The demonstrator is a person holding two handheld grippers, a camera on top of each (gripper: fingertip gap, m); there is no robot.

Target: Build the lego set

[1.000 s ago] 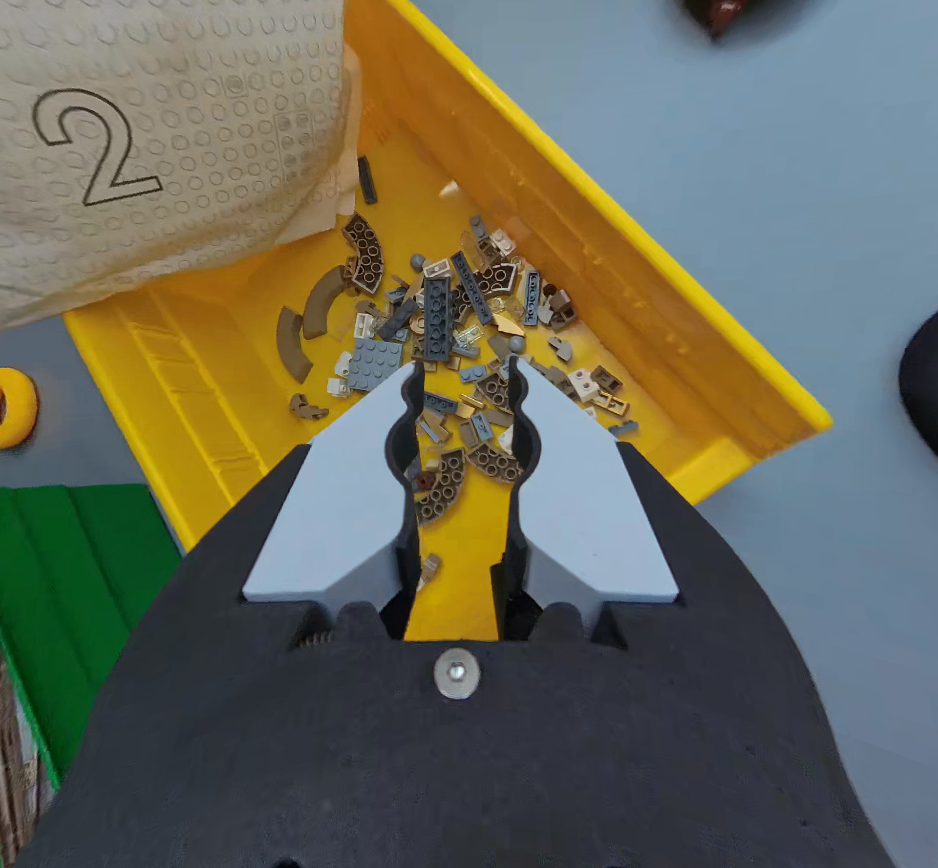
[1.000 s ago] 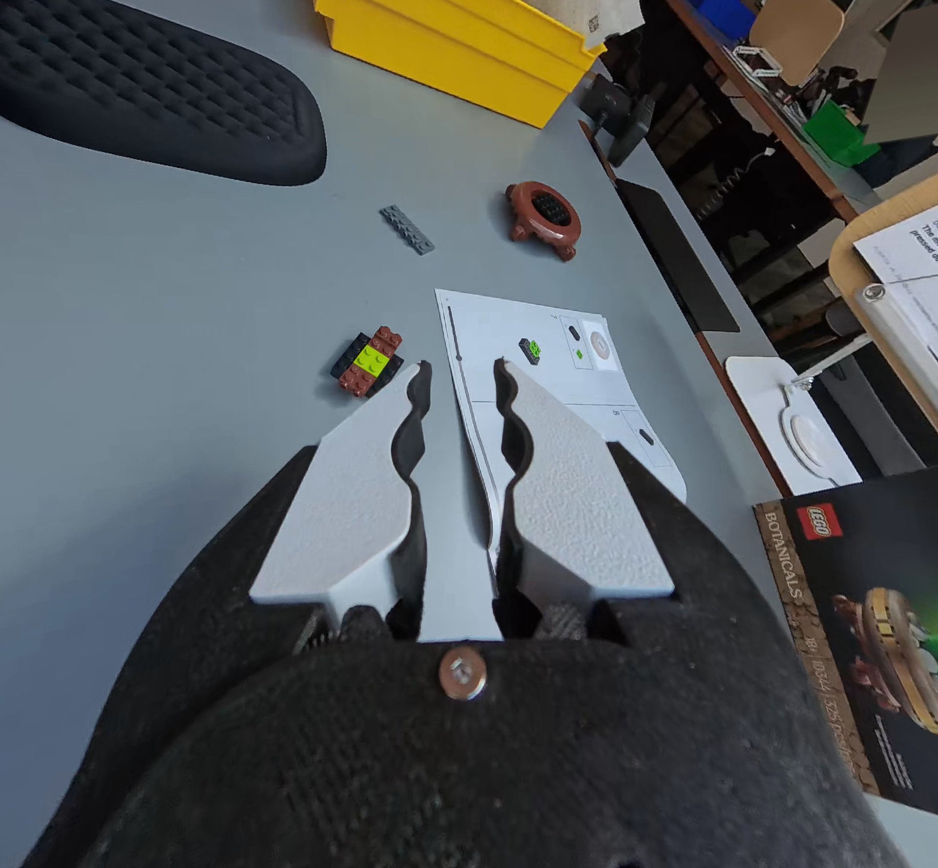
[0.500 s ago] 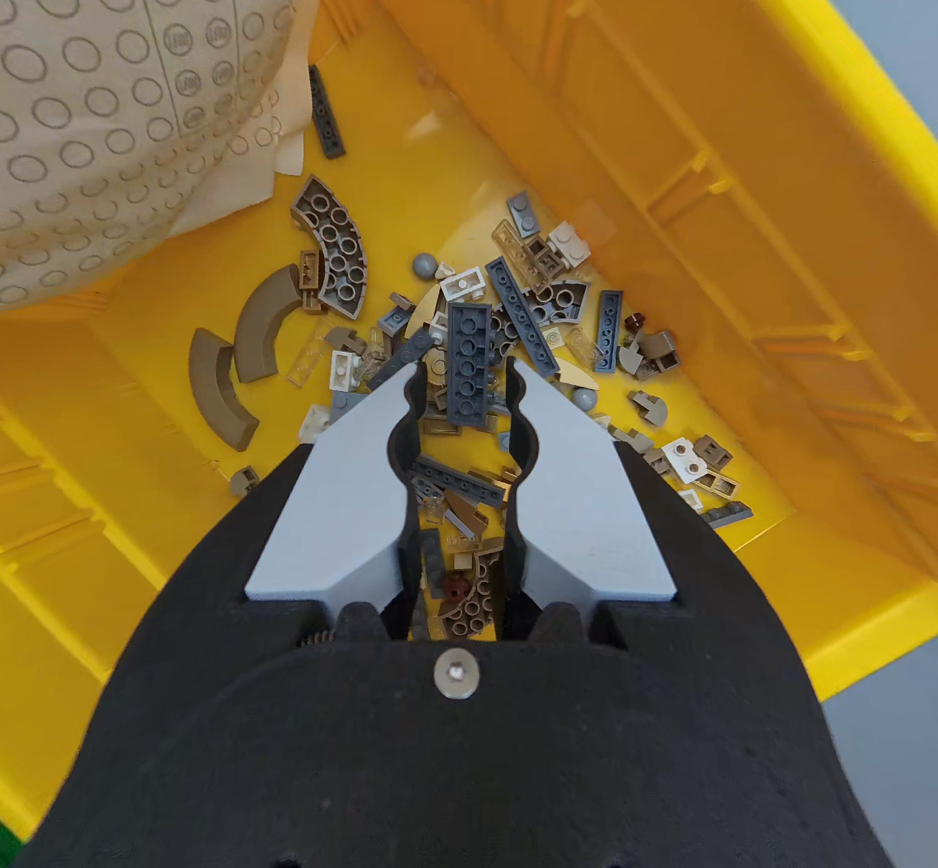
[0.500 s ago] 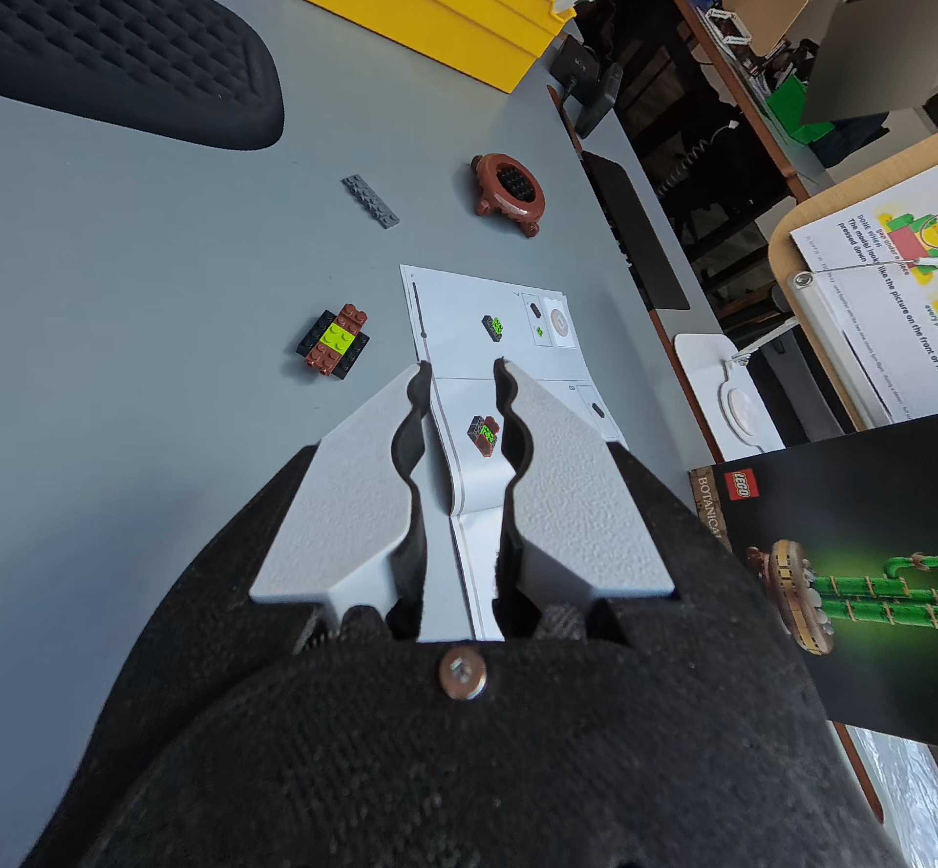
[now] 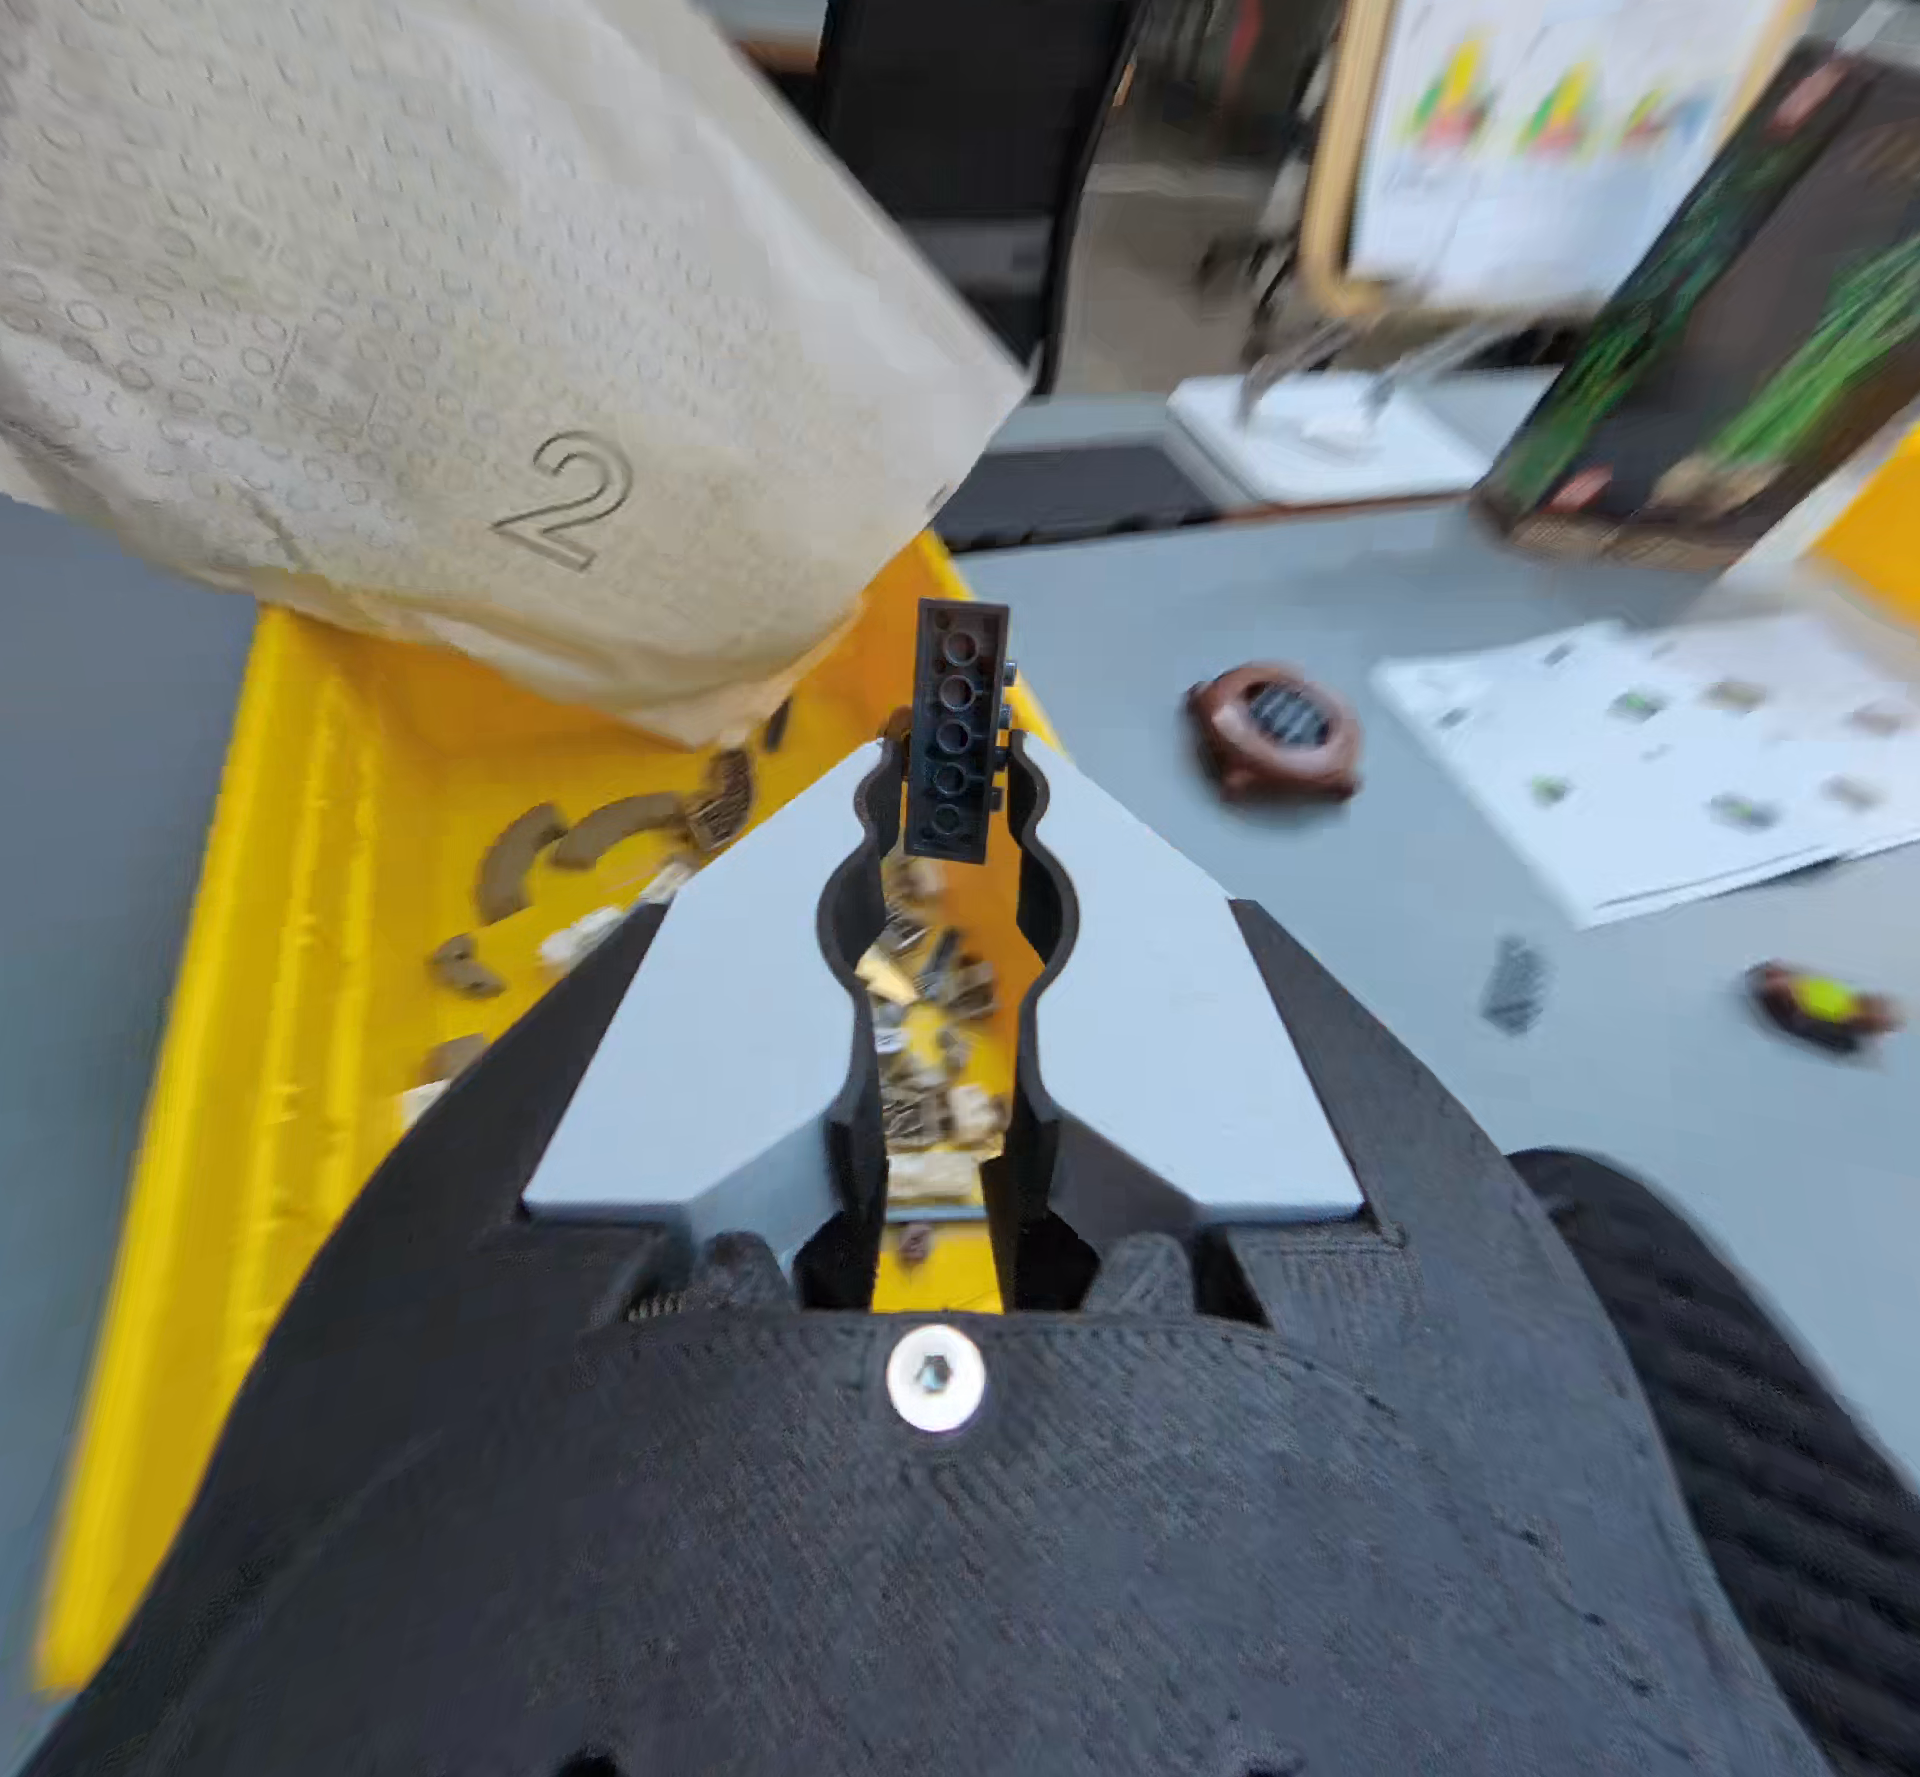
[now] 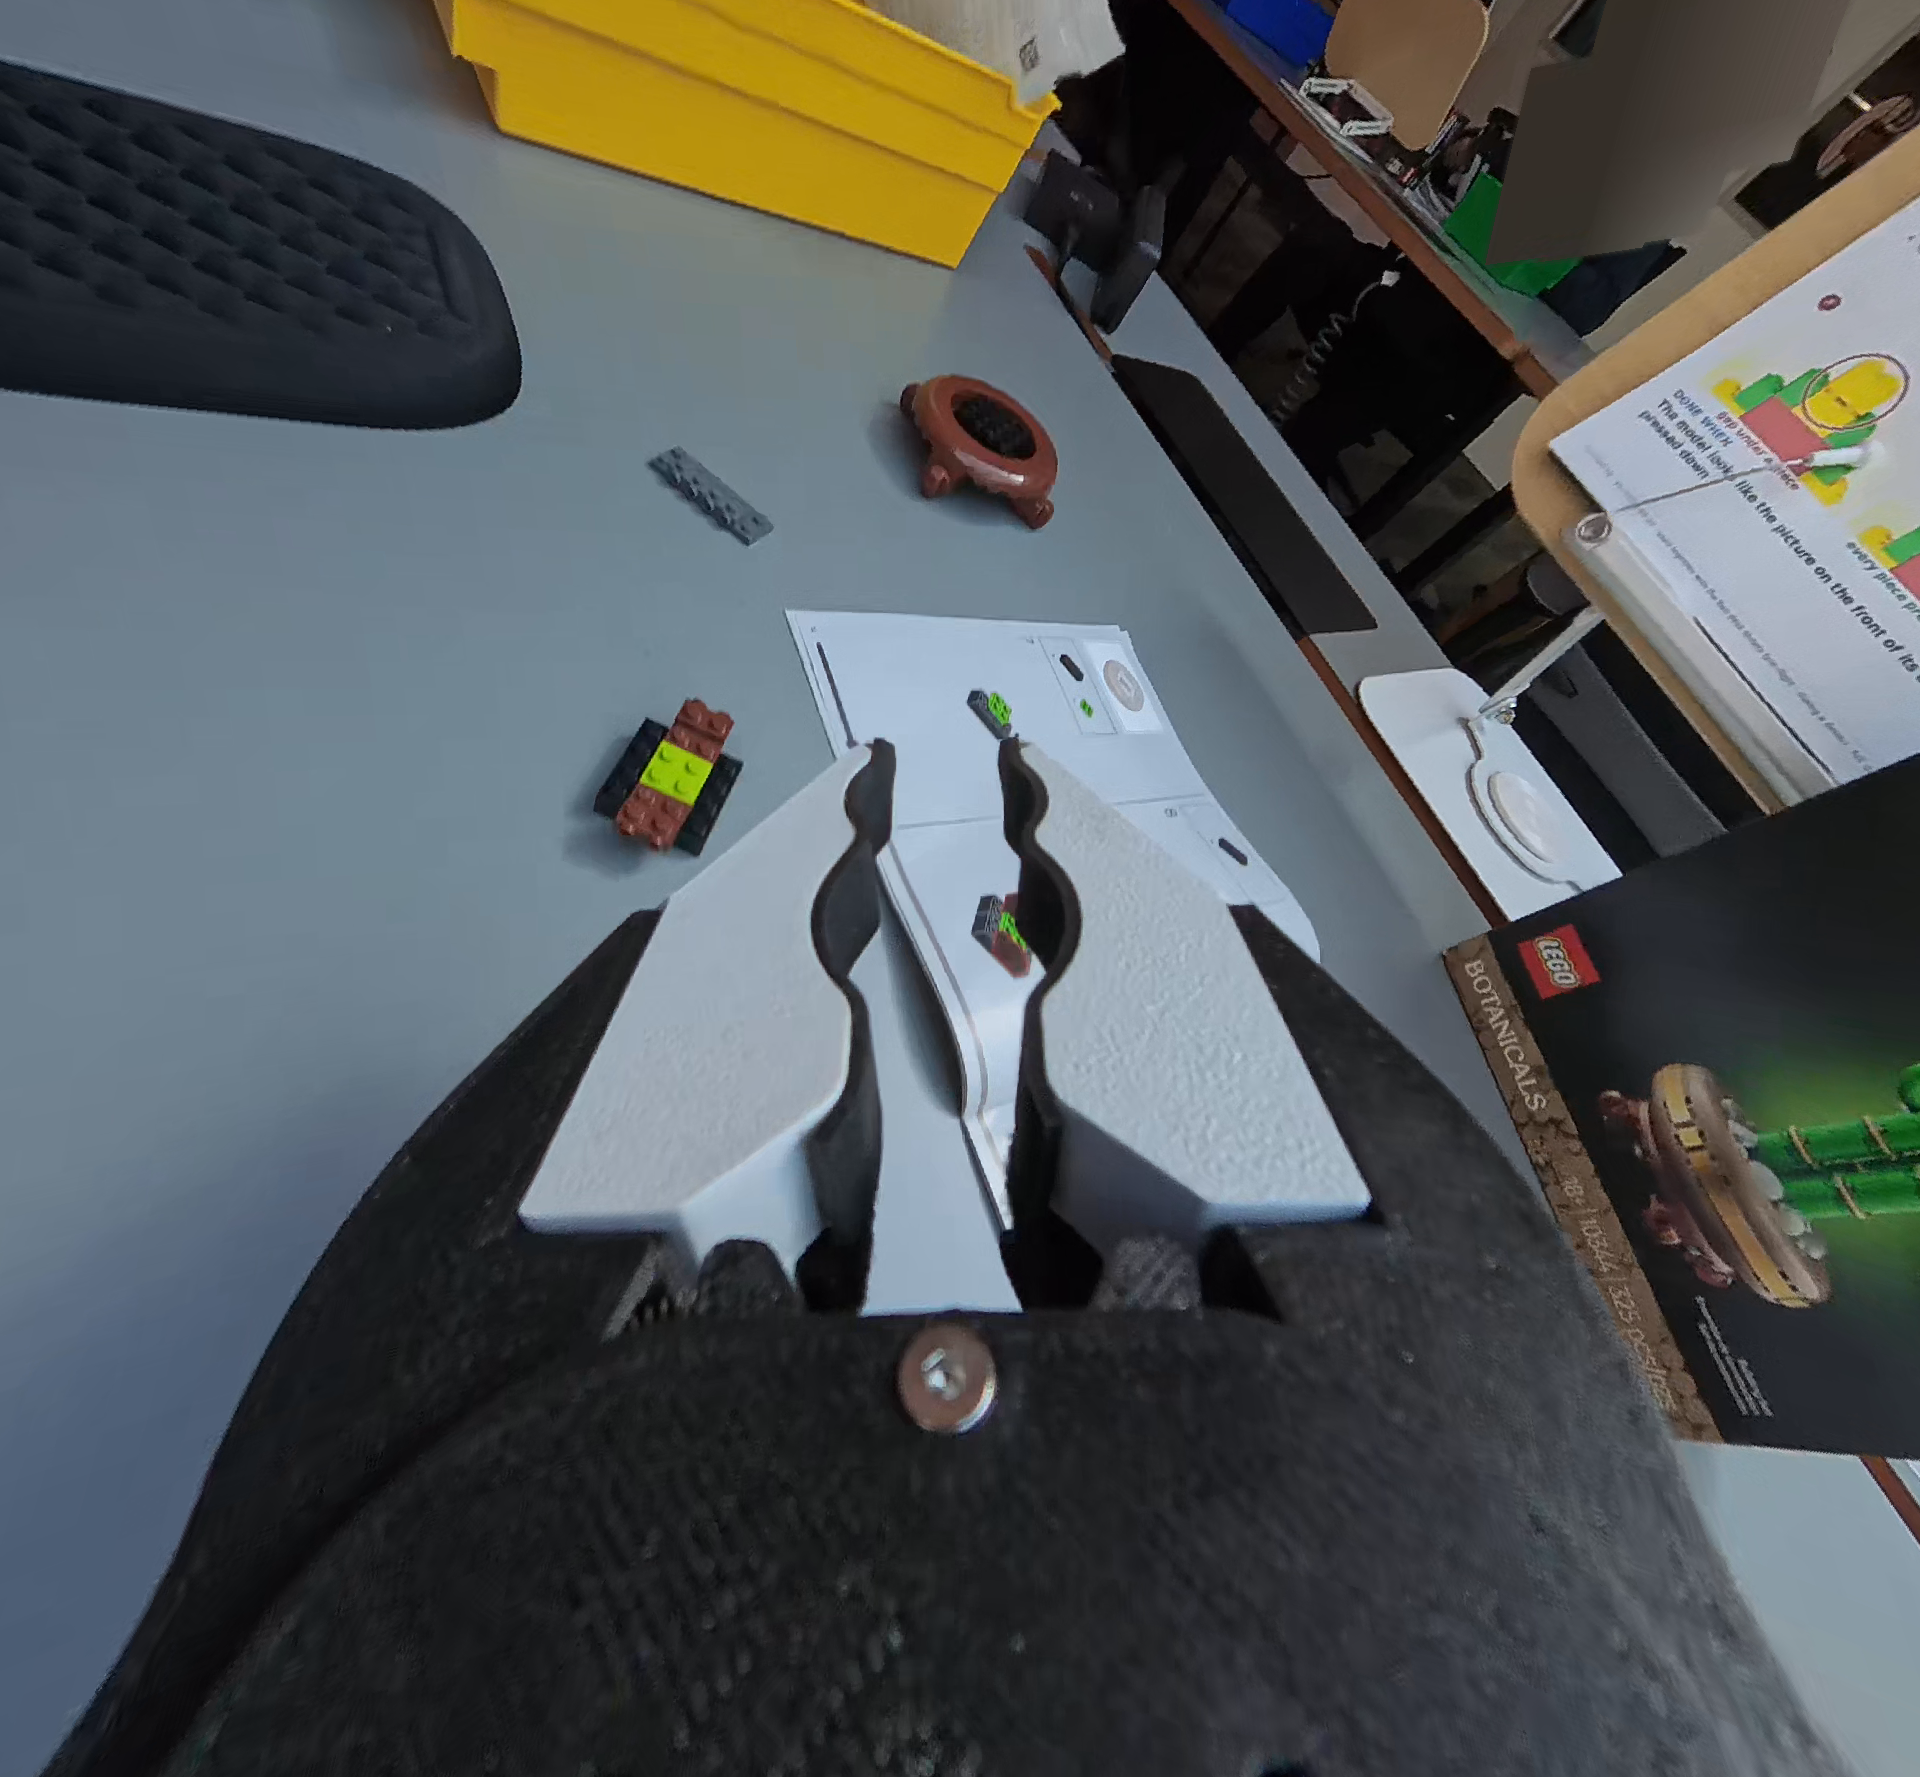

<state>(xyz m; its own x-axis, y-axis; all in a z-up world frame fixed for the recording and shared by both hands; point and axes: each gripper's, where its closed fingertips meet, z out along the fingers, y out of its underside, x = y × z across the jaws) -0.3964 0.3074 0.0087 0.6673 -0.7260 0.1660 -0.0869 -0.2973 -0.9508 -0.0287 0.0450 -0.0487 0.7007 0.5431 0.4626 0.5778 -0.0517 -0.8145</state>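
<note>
My left gripper [image 5: 948,753] is shut on a dark grey long plate [image 5: 956,728] and holds it upright above the yellow bin [image 5: 301,896], which holds several loose small pieces [image 5: 935,1052]. My right gripper [image 6: 940,753] is open and empty, above the instruction sheet [image 6: 966,688] on the grey table. A small brown, black and lime assembly [image 6: 670,777] lies left of the right gripper. A grey plate [image 6: 712,496] and a round brown piece [image 6: 982,444] lie farther out. The left wrist view also shows the round brown piece [image 5: 1276,732] and the assembly [image 5: 1820,1002], blurred.
A paper bag [image 5: 416,273] leans over the bin. A black mesh pad [image 6: 208,262] lies at the left. The set's box [image 6: 1714,1135] stands at the table's right edge. A clipboard stand [image 6: 1766,501] and a white base [image 6: 1496,792] stand beyond that edge. The left gripper's tips are roughly 45 cm from the right gripper's.
My left gripper has closed on the dark grey plate in the bin and lifted it up and out, tilting towards the table. My right gripper has shifted slightly over the instruction sheet and stays open.
</note>
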